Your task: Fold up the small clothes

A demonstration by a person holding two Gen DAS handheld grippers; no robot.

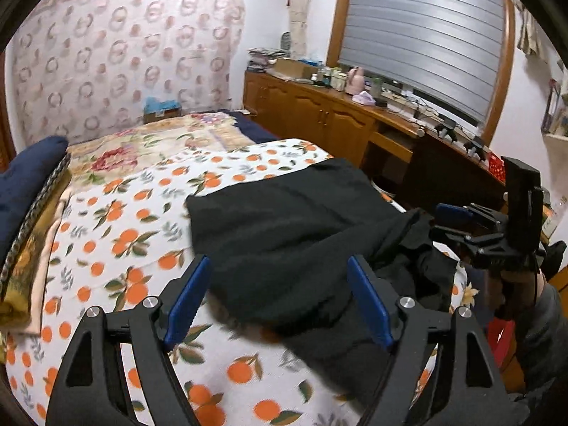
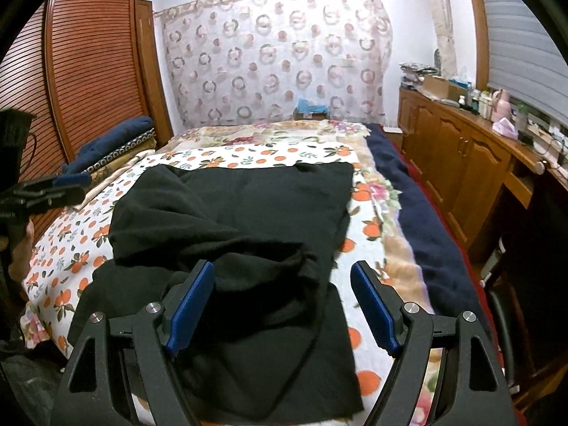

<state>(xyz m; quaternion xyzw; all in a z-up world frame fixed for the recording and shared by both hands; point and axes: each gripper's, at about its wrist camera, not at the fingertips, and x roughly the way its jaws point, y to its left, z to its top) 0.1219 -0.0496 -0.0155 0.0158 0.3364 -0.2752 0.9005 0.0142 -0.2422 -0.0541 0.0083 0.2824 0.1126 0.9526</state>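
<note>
Blue-padded jaws of the left gripper (image 1: 277, 301) stand wide apart in the foreground, hovering over the near edge of a black garment (image 1: 284, 220); nothing is pinched between them. The right gripper (image 2: 284, 305) is spread just as wide above the bunched near part of the same garment, pads clear of the cloth as far as the view shows. The garment lies partly folded on a white blanket (image 2: 71, 248) printed with oranges, its far part flat and its near part rumpled. Beyond it, a floral bedspread (image 2: 269, 135) covers the bed. A stack of folded bedding (image 2: 117, 149) sits at the left, a wooden cabinet (image 2: 461, 156) runs along the right, and a patterned curtain (image 2: 277, 53) hangs on the far wall.
</note>
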